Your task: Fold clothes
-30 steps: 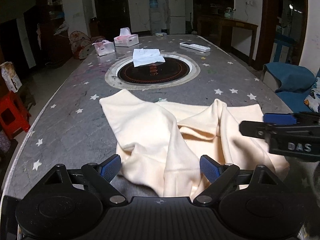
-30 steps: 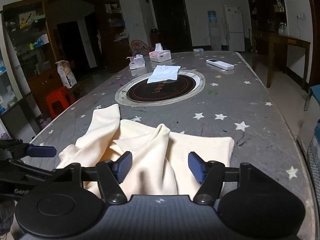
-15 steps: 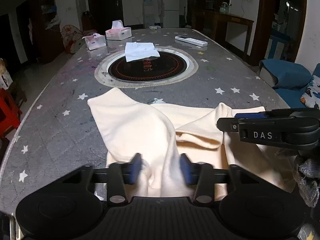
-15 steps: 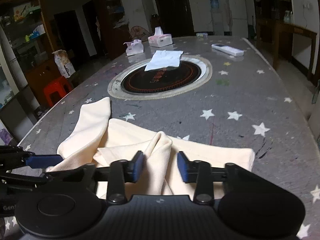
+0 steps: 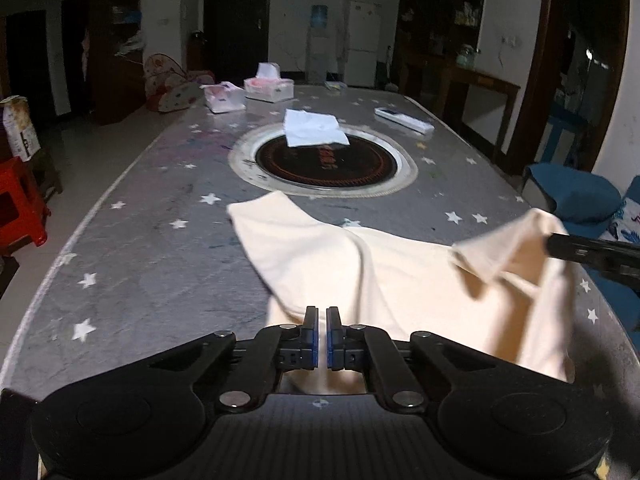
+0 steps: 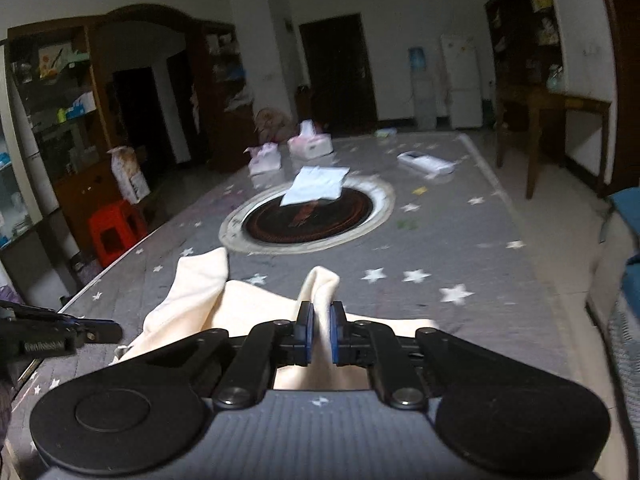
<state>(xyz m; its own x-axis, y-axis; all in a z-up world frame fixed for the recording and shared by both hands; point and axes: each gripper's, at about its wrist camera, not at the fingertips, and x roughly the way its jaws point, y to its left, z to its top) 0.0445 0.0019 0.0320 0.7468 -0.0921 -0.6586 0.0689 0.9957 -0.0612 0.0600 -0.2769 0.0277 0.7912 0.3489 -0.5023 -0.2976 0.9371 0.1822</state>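
Cream garment (image 5: 344,264) spread crosswise, both corners pinched, right one lifted

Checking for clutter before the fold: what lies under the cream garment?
Only the grey star-patterned table shows around the cream garment. What lies beneath its spread middle is covered. Both tongs, left and right, pinch its near edge.

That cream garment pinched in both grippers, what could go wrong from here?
1. The right gripper pinches only a narrow ridge of the cream garment; it might slip free.
2. The left gripper holds a bunched edge, so the fold may come out crooked.
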